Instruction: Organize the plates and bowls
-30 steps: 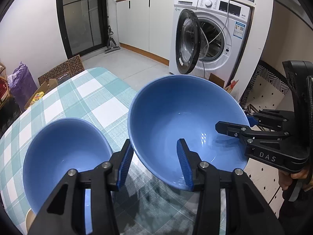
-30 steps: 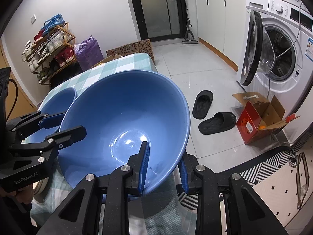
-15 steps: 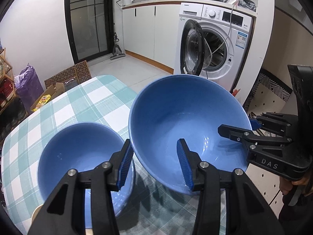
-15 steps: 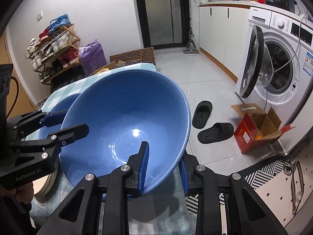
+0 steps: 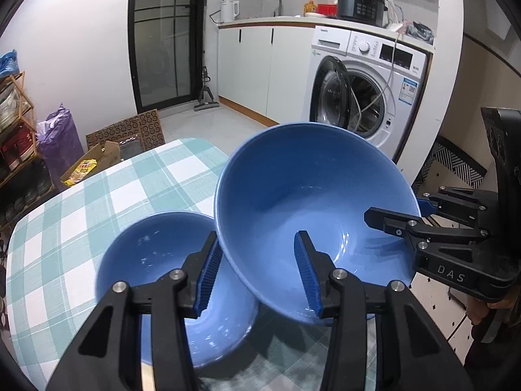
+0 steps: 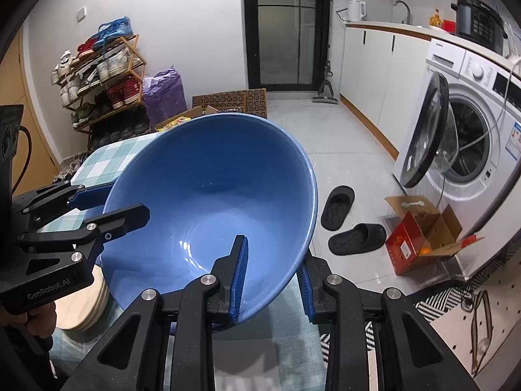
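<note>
left gripper [image 5: 257,268] | angled down | fingers clamping big blue bowl [image 5: 312,202] rim

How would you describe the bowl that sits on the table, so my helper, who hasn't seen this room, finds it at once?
Start at the table with the teal-and-white checked cloth, opposite the washing machine. Two blue bowls are there; the larger bowl is held tilted in the air, both grippers on its rim. The one you want is the smaller bowl, resting upright on the cloth beside it.
</note>
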A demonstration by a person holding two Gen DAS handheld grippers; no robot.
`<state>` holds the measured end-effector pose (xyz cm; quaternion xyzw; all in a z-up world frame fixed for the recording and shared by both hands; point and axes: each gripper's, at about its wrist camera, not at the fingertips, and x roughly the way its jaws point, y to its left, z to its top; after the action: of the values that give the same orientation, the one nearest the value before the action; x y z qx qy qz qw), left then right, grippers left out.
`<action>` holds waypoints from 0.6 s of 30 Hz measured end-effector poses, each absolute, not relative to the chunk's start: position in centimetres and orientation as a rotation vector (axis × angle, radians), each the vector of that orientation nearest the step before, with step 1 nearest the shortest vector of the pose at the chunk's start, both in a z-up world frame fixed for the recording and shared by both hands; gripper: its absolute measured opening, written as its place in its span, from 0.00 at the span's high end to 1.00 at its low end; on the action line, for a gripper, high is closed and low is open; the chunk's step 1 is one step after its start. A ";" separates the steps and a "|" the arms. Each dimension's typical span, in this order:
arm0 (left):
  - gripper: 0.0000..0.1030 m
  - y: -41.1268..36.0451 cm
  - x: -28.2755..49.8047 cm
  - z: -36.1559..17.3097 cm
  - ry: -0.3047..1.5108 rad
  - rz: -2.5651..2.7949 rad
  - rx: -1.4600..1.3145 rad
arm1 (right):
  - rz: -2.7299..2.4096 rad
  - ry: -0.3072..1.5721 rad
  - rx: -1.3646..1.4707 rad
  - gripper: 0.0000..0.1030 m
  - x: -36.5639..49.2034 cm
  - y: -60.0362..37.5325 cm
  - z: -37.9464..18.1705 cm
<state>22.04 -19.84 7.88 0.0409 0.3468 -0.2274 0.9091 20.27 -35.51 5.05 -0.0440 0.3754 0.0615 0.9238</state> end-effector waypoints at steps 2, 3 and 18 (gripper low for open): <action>0.56 -19.1 22.0 8.2 0.708 -0.458 0.073 | 0.134 0.765 -0.101 0.72 20.2 -34.7 5.4; 0.56 -18.7 22.0 8.3 0.703 -0.451 0.068 | 0.140 0.762 -0.108 0.72 20.2 -34.2 5.7; 0.56 -12.6 21.3 8.8 0.673 -0.354 -0.002 | 0.229 0.759 -0.190 0.72 21.2 -27.3 6.6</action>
<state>21.33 -12.57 8.77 -0.0011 0.3284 -0.1728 0.9286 21.22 -27.34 6.61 -0.0926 0.3691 0.1114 0.9180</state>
